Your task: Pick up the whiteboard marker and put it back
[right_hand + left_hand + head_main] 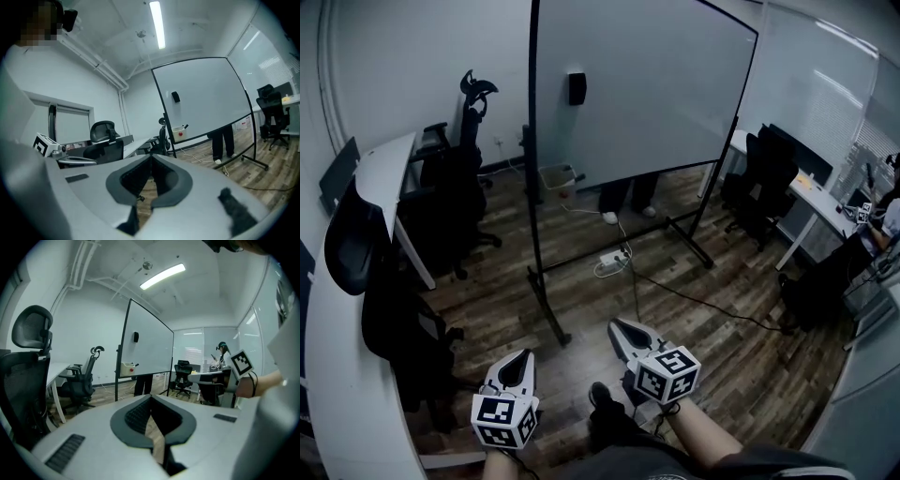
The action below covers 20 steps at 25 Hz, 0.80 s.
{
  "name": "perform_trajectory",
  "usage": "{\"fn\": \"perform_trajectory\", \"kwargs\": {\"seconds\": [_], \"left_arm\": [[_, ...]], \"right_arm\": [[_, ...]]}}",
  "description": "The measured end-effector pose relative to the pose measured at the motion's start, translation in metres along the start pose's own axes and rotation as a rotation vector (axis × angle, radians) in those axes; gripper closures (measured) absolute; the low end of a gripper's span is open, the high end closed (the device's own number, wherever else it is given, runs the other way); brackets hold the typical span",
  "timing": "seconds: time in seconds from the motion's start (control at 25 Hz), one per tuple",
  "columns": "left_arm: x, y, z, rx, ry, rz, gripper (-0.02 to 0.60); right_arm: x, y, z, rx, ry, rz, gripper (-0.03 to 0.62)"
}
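"Beside the person's knees, left gripper (524, 354) and right gripper (615, 324): state?" asks M.

"Both have their jaws together with nothing between them. Each gripper view shows only wooden floor (675, 281) through the gap behind the pads. Both point roughly level toward the whiteboard (637, 84), which stands well apart across the floor."

"Whiteboard marker located?"

"Not with certainty. A small white box (557, 176) hangs at the board's lower left corner, and a dark stick (186, 126) pokes out of its top. It may be the marker, but it is too small to tell. A dark eraser-like block (577, 87) sits higher on the board."

"Progress?"

"My judgement: at the very start. Nothing is picked up and neither gripper is near the board. Approach, grasp, lift and return all remain. Note that someone's legs (623, 199) show behind the board."
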State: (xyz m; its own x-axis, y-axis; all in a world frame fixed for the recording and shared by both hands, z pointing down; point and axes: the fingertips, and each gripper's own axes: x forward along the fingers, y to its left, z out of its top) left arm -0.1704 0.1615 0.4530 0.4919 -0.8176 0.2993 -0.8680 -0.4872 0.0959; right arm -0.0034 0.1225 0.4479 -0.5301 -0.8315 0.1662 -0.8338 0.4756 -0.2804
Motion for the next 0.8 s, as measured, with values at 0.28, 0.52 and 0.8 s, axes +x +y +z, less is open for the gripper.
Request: {"fn": "perform_trajectory", "kwargs": {"seconds": [0.28, 0.52, 0.8], "left_arm": [[0.075, 0.024, 0.038, 0.028, 0.006, 0.017, 0.568], [0.143, 0.045, 0.061, 0.008, 0.025, 0.045, 0.568], [0.221, 0.044, 0.086, 0.032, 0.046, 0.035, 0.568]], "right_arm": [[0.063, -0.071, 0.029, 0.037, -0.005, -0.02, 0.569], [0.111, -0.122, 0.057, 0.081, -0.012, 0.008, 0.569], [0.146, -0.177, 0.071, 0.139, -0.003, 0.039, 0.569]]}}
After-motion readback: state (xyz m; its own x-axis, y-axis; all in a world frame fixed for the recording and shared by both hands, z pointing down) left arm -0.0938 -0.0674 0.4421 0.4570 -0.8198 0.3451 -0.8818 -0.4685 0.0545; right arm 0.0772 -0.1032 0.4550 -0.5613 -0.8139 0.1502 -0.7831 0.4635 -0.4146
